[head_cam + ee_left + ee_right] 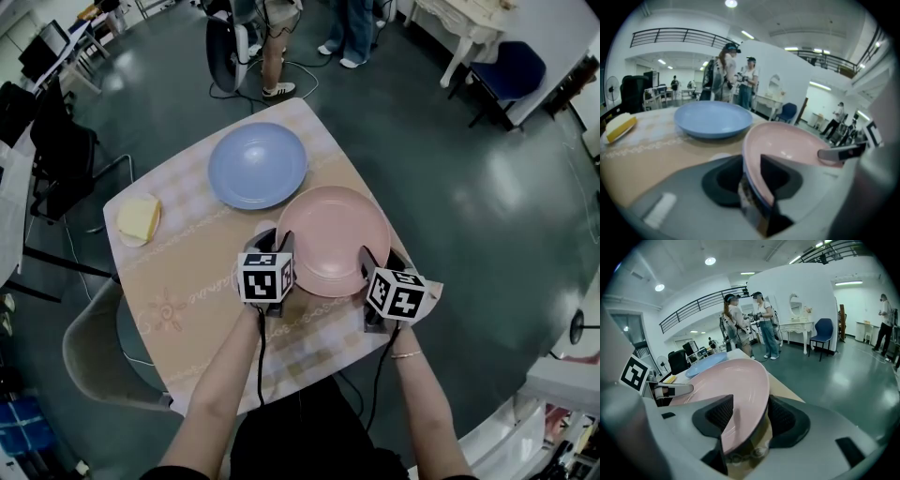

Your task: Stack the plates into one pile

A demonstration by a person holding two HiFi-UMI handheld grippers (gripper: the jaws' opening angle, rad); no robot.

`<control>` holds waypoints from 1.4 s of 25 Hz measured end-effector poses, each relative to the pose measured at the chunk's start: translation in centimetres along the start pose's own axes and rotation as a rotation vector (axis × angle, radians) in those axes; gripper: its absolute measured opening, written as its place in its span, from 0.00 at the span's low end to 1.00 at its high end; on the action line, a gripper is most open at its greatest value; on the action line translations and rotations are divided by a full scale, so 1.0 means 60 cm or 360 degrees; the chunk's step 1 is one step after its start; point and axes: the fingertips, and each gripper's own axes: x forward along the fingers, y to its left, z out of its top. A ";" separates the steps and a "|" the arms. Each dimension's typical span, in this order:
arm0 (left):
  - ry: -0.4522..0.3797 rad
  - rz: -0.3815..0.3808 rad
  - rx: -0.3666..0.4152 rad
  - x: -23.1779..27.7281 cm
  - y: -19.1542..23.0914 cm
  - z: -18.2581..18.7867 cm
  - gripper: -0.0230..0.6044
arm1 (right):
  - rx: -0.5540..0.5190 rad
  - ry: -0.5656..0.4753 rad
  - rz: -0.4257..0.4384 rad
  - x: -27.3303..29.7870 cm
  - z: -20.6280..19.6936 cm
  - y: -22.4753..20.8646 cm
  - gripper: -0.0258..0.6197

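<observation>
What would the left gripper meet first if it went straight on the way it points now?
The pink plate: its rim sits between the jaws of the left gripper. The blue plate lies farther on, apparently somewhat to the left of that line.

Large lab hall: mezzanine railing [670,33], grey floor [487,197], rig-wearing people [736,322].

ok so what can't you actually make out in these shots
- Head view: yellow item on the table, too small to identify.
- Right gripper view: blue plate, mostly hidden behind the pink plate.
- Every view: the pink plate's underside, covered by the plate itself, so table contact is unclear.
</observation>
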 end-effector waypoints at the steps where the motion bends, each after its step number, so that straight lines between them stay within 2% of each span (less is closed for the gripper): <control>1: 0.0000 0.0000 -0.0003 0.000 0.000 0.000 0.23 | -0.0002 -0.0001 -0.0001 -0.001 0.000 -0.001 0.38; 6: -0.0011 0.0012 -0.0034 -0.006 0.003 0.001 0.19 | 0.0033 0.0002 0.0002 -0.004 -0.001 -0.002 0.38; 14: -0.0068 0.0025 0.0029 -0.043 -0.003 0.020 0.18 | 0.0019 -0.0010 0.0014 -0.026 0.003 0.012 0.38; 25: -0.0133 0.0096 0.0044 -0.103 0.019 0.060 0.17 | -0.0069 -0.0060 0.0117 -0.056 0.060 0.063 0.37; 35: -0.0211 0.0197 0.0035 -0.155 0.071 0.099 0.17 | -0.0165 -0.0069 0.0246 -0.043 0.106 0.133 0.37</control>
